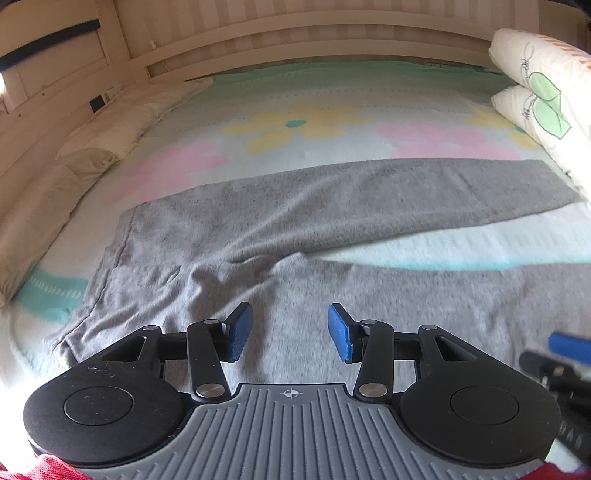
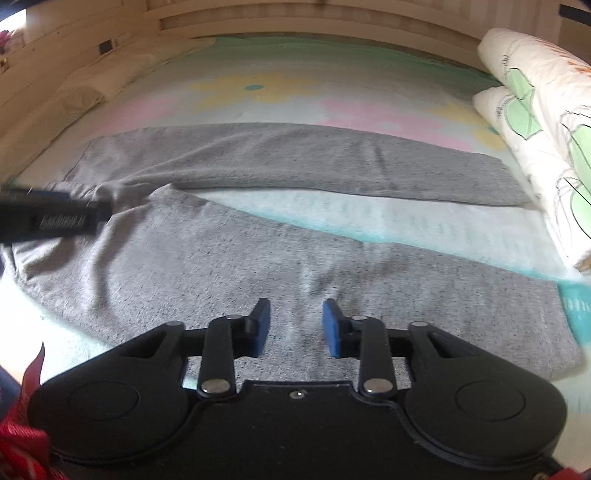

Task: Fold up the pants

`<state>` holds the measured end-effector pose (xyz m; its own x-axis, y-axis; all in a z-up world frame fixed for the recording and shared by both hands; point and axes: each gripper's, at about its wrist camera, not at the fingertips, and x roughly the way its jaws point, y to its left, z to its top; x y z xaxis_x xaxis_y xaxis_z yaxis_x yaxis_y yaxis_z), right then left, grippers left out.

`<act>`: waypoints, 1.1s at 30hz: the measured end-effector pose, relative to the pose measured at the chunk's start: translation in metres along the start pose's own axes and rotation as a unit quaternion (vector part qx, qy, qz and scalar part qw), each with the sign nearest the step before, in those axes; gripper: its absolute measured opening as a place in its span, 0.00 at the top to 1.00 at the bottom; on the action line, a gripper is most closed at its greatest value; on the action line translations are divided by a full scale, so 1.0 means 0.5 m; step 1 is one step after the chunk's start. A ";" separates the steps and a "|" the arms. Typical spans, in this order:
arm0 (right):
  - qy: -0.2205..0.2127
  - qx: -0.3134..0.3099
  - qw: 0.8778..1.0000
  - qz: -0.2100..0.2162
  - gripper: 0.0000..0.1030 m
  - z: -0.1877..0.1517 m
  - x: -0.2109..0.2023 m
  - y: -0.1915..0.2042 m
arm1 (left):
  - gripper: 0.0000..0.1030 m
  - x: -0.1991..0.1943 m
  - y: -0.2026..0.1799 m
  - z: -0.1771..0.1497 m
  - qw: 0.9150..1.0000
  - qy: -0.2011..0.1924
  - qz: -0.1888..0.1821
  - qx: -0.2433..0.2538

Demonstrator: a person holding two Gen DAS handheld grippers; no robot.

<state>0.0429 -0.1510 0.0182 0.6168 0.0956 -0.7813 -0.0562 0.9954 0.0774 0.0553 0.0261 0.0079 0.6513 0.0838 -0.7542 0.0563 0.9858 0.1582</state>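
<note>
Grey pants (image 1: 295, 206) lie spread flat on a flowered blanket (image 1: 303, 122), with the waistband at the left and both legs running to the right. The two legs part in a narrow V. My left gripper (image 1: 290, 332) hovers over the near leg close to the crotch, open, with nothing between its blue pads. My right gripper (image 2: 295, 328) hangs over the same near leg of the pants (image 2: 258, 158), further right. Its jaws stand apart and hold no cloth. The left gripper's black body (image 2: 55, 218) shows blurred at the left edge of the right wrist view.
Two rolled white pillows with green prints (image 1: 539, 96) (image 2: 535, 110) are stacked at the right, beside the leg ends. Cream pillows (image 1: 92, 147) line the left side. A pale wooden bed frame (image 1: 295, 33) closes the back.
</note>
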 end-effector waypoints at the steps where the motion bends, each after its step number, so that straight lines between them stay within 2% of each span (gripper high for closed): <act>1: 0.002 -0.005 1.000 0.002 0.63 0.005 0.002 0.001 | 0.57 0.006 0.002 0.010 1.000 0.001 -0.002 -0.002; 5: 0.013 -0.008 1.000 0.012 0.63 0.037 0.017 -0.008 | 0.57 0.028 0.002 0.045 1.000 -0.004 -0.002 0.001; 12: 0.024 -0.027 0.999 0.007 0.62 0.118 0.074 -0.037 | 0.57 0.082 0.011 0.108 1.000 -0.001 0.003 -0.003; 18: 0.012 -0.056 0.998 0.006 0.61 0.206 0.136 -0.059 | 0.57 0.143 0.030 0.166 1.000 0.017 0.013 -0.010; 23: -0.020 -0.067 0.997 0.014 0.59 0.283 0.197 -0.077 | 0.57 0.211 0.048 0.199 0.999 0.041 0.010 -0.029; 28: -0.038 -0.087 0.995 0.028 0.57 0.341 0.277 -0.080 | 0.57 0.300 0.050 0.201 0.997 0.075 0.015 -0.028; 31: -0.039 -0.102 0.994 0.032 0.57 0.367 0.329 -0.080 | 0.57 0.344 0.056 0.195 0.994 0.100 0.005 -0.032; 33: -0.036 -0.111 0.992 0.044 0.50 0.382 0.365 -0.084 | 0.57 0.368 0.064 0.190 0.992 0.116 -0.001 -0.041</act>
<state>0.3077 -0.1759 -0.0093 0.6559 0.1894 -0.7307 -0.2786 0.9604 -0.0012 0.2486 0.0593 -0.0652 0.4590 0.1030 -0.8824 -0.0094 0.9938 0.1111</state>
